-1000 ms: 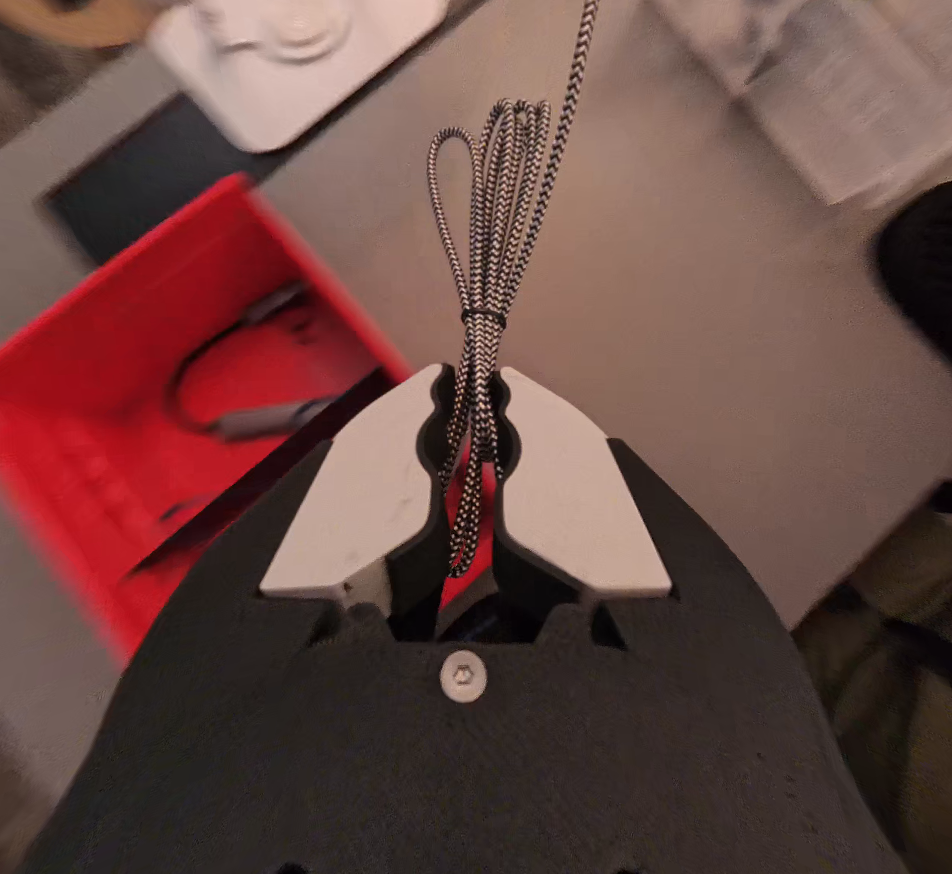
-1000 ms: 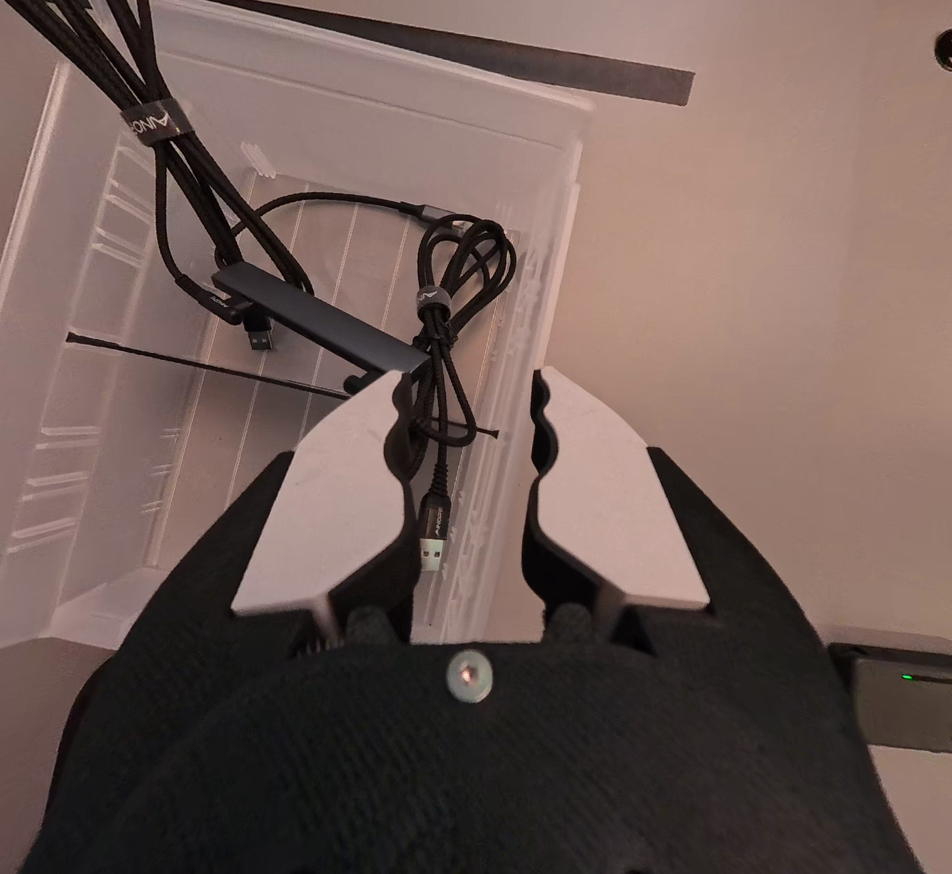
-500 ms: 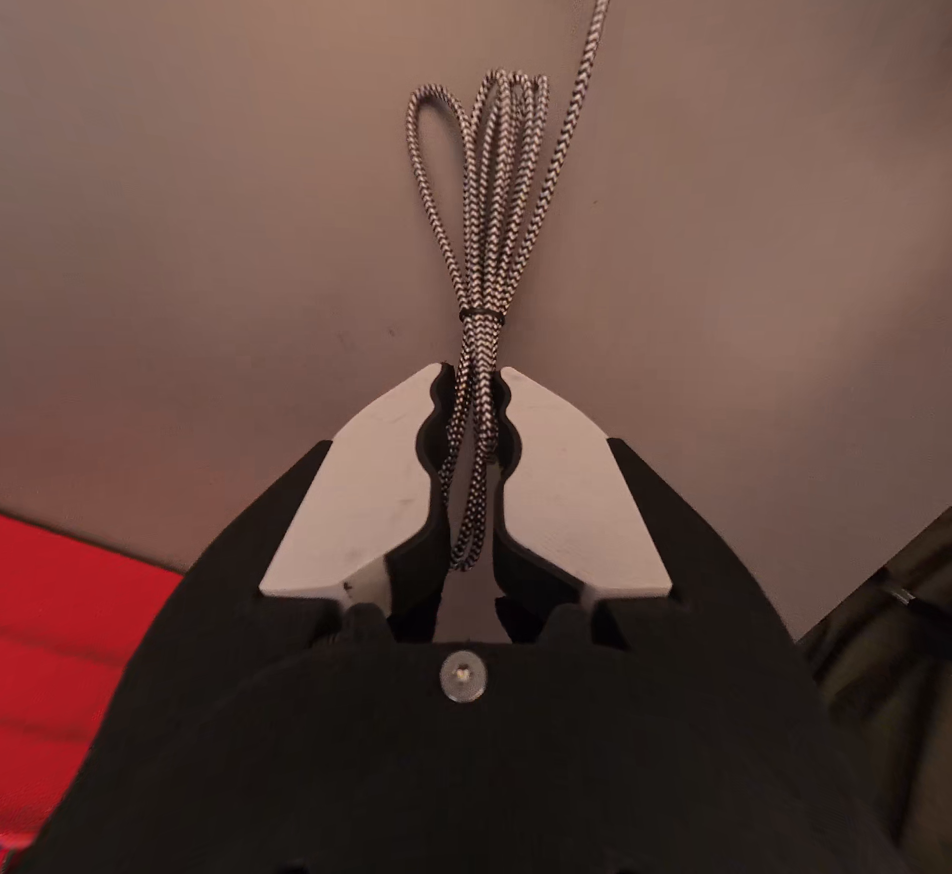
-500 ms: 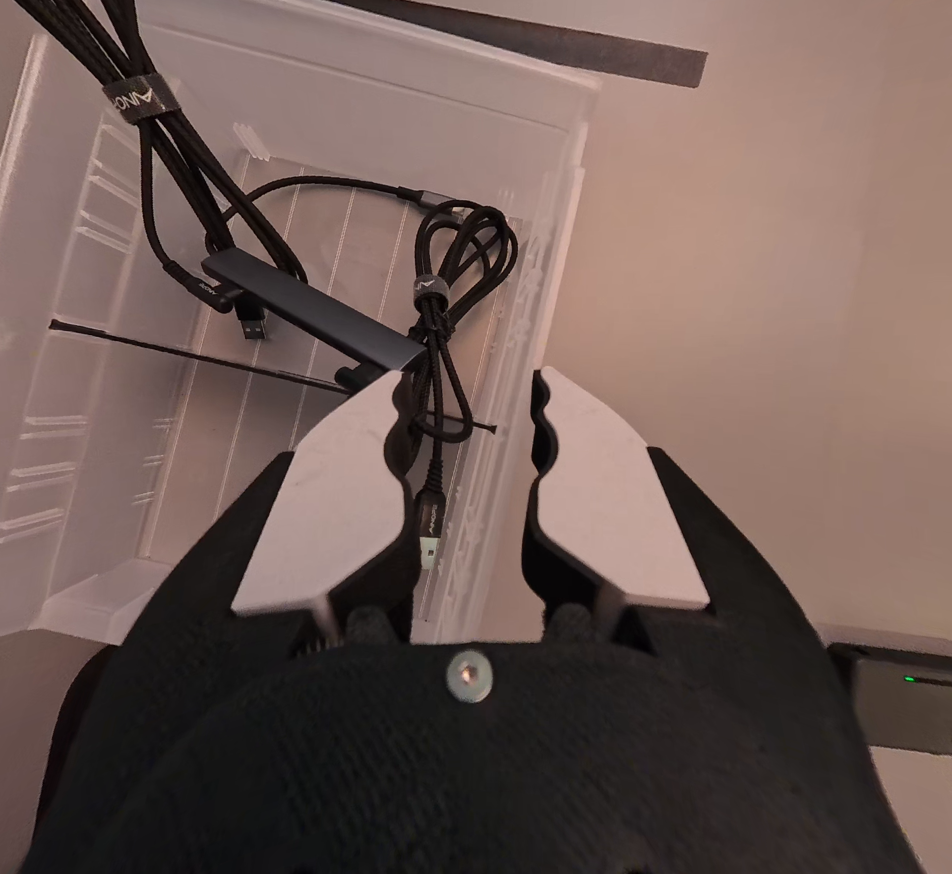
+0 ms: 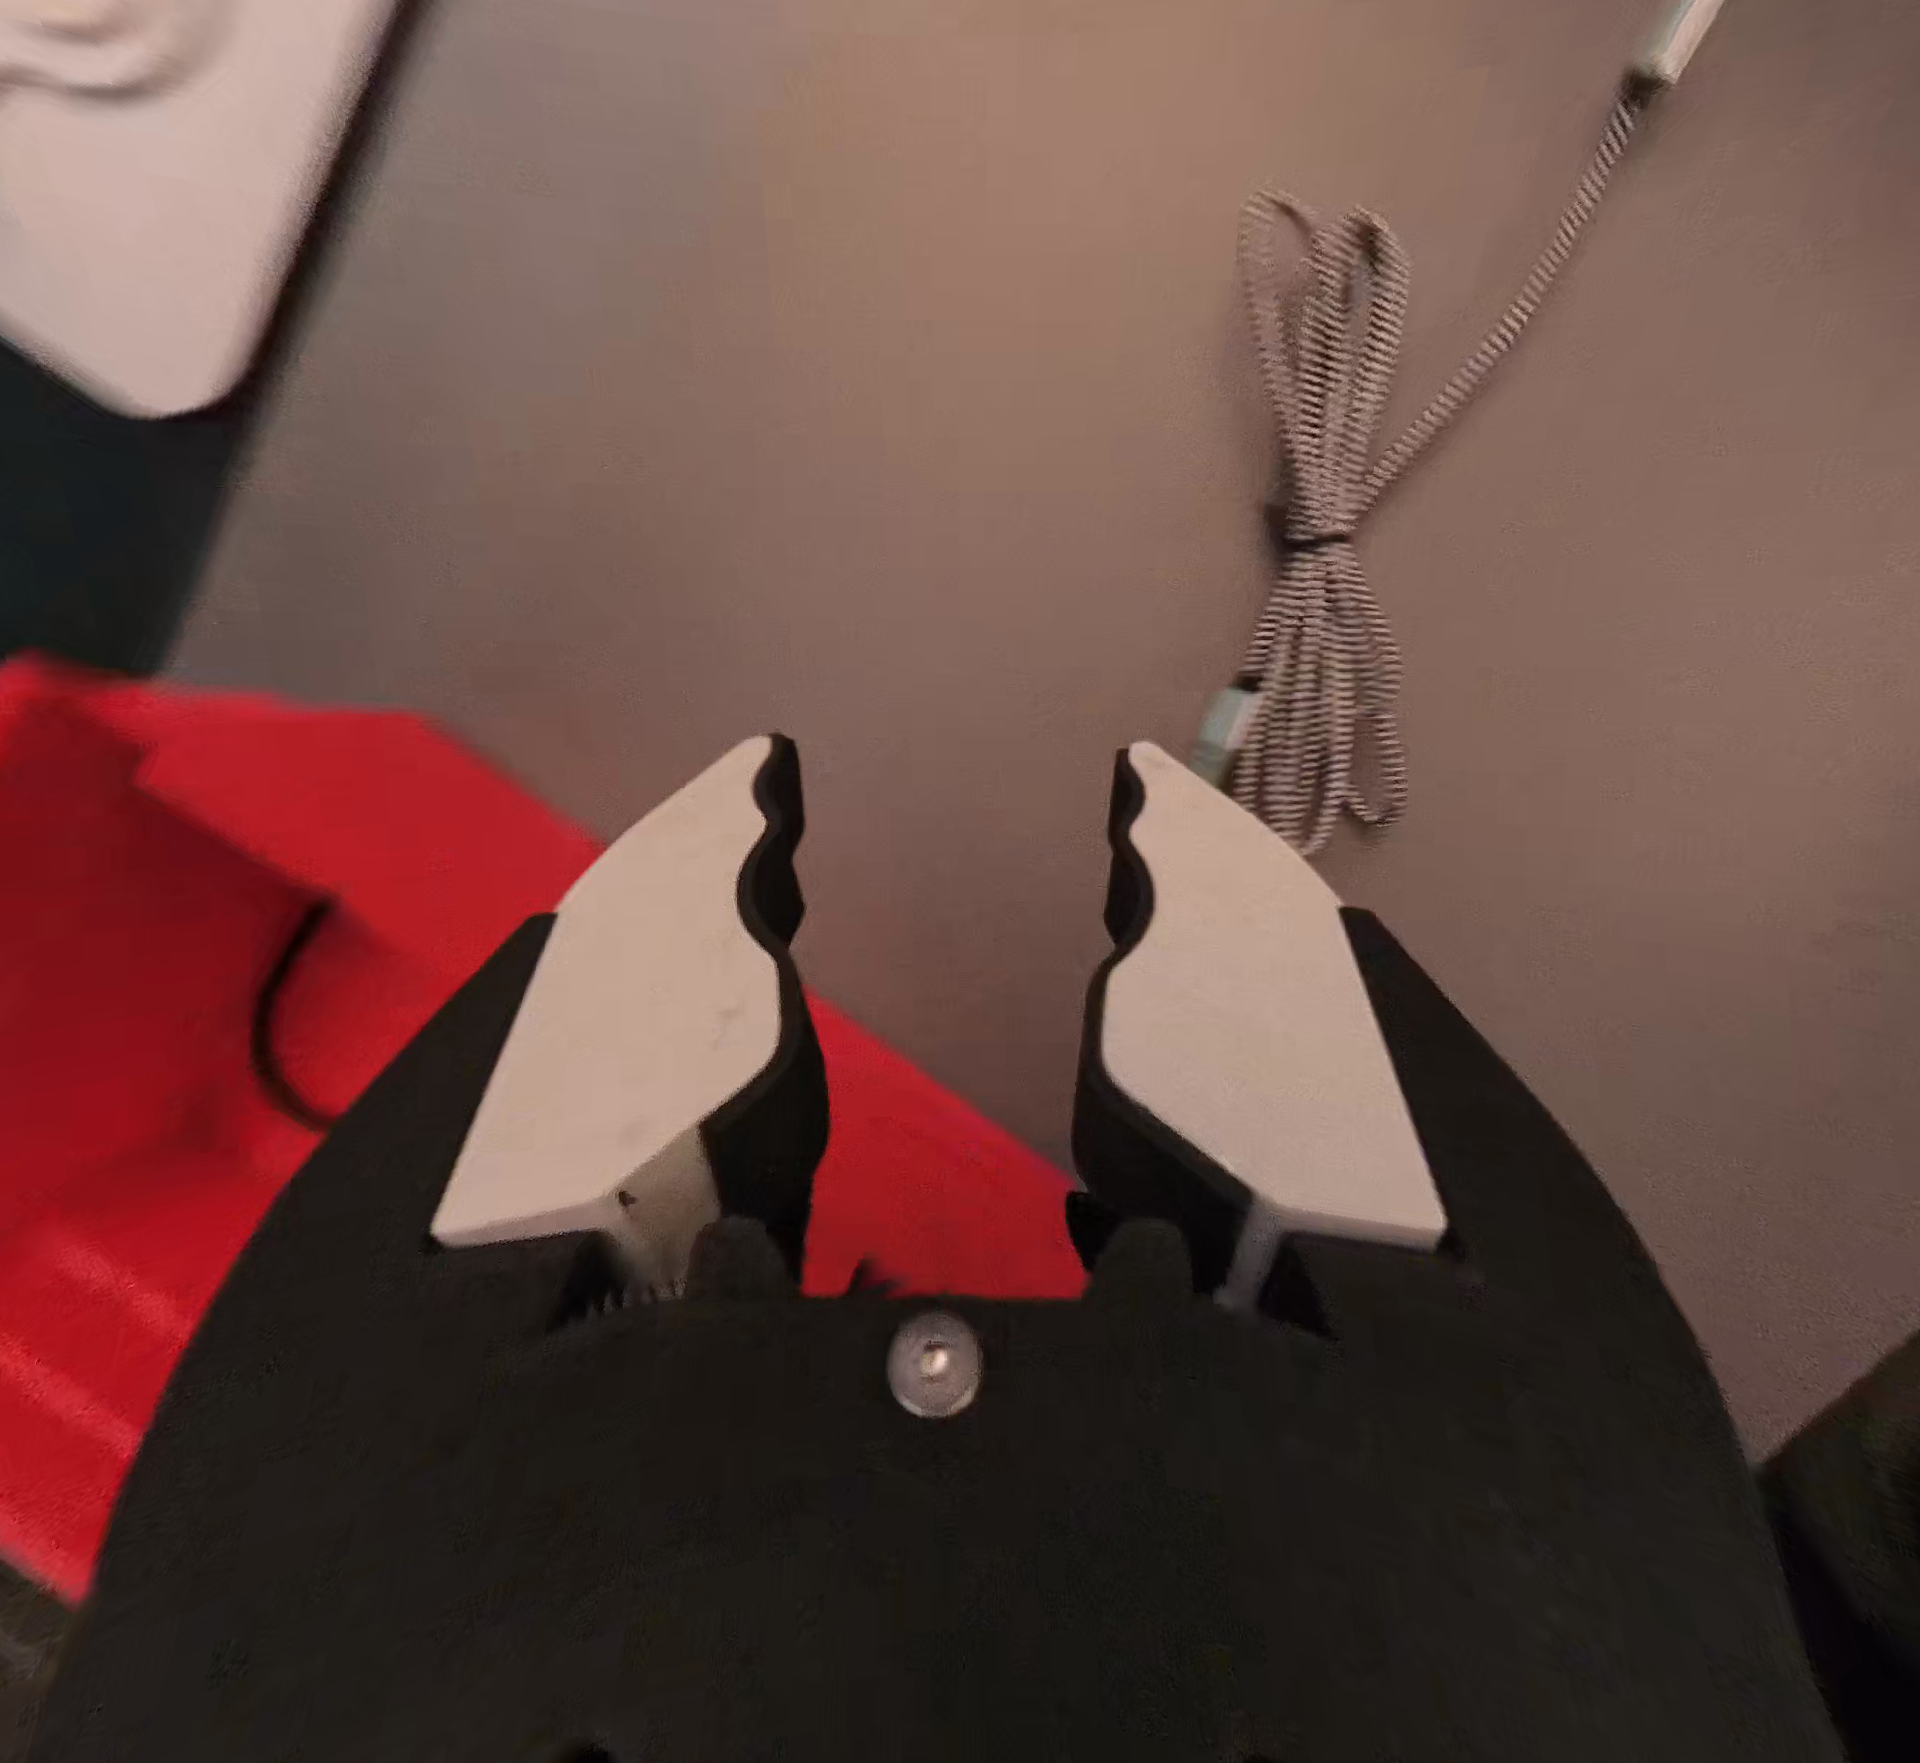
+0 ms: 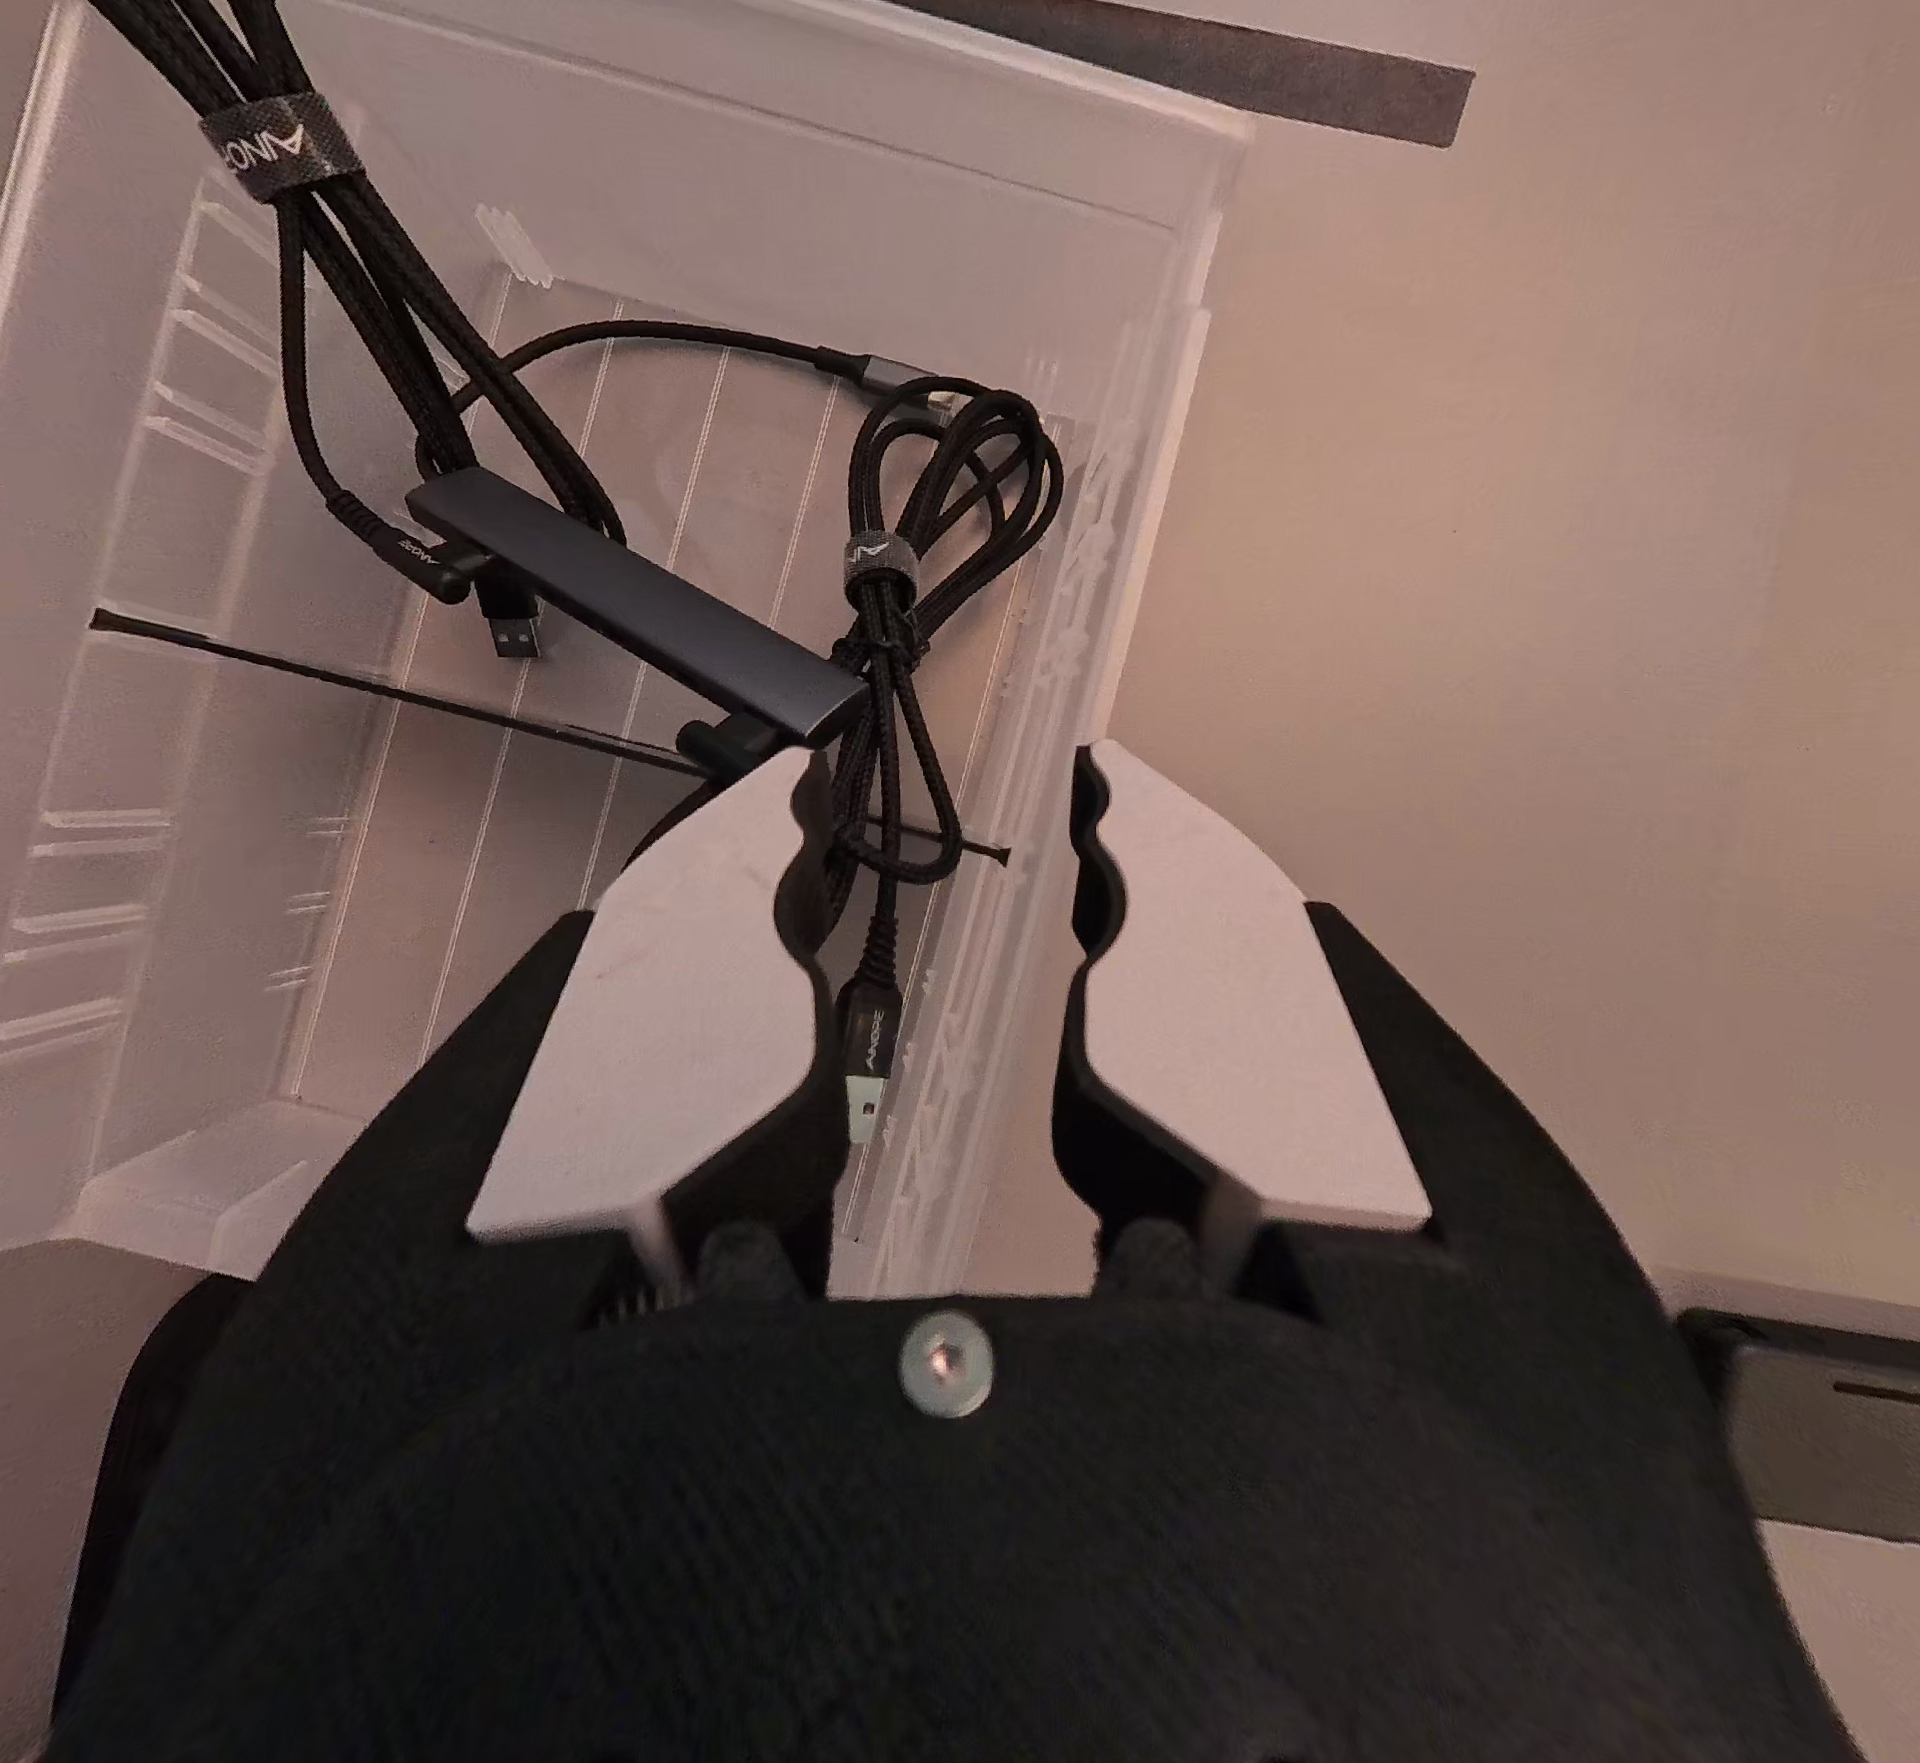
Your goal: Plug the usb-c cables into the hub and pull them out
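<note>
Grey-beige bench [image 5: 831,311], warm dim light, left view motion-blurred.

Left tongs [image 5: 956,757]: jaws wide apart, nothing held. Striped cable [image 5: 1314,508]: flat on bench, right of and just beyond the right fingertip, not touching it. Bundled in loops, dark tie at mid-length; one plug close by the right fingertip, other plug at end of a loose tail toward upper right. Red bin [image 5: 208,934]: lower left, partly under the left finger; thin dark cable inside, details blurred. White object [image 5: 135,103]: upper left corner, too blurred to identify.

Right tongs [image 6: 940,757]: jaws wide apart, gripping nothing. Positioned over near right side of clear bin [image 6: 1195,186] on bench [image 6: 1558,570]. Inside bin: slim dark hub [image 6: 644,591] lying diagonally, own lead curving round the far side to a grey plug. Black cable [image 6: 894,664]: coiled, strapped, beside right end of hub, lower loops and plug showing between the fingers next to the left finger; contact with the finger cannot be told. Second black cable [image 6: 291,238]: thicker strapped bundle, entering from top left, running down to left end of hub; angled plug and a USB-A plug lying loose beside hub, not inserted. Another angled plug at near right end of hub, whether seated cannot be told. Dark grey box [image 6: 1808,1422]: right edge, on bench.
</note>
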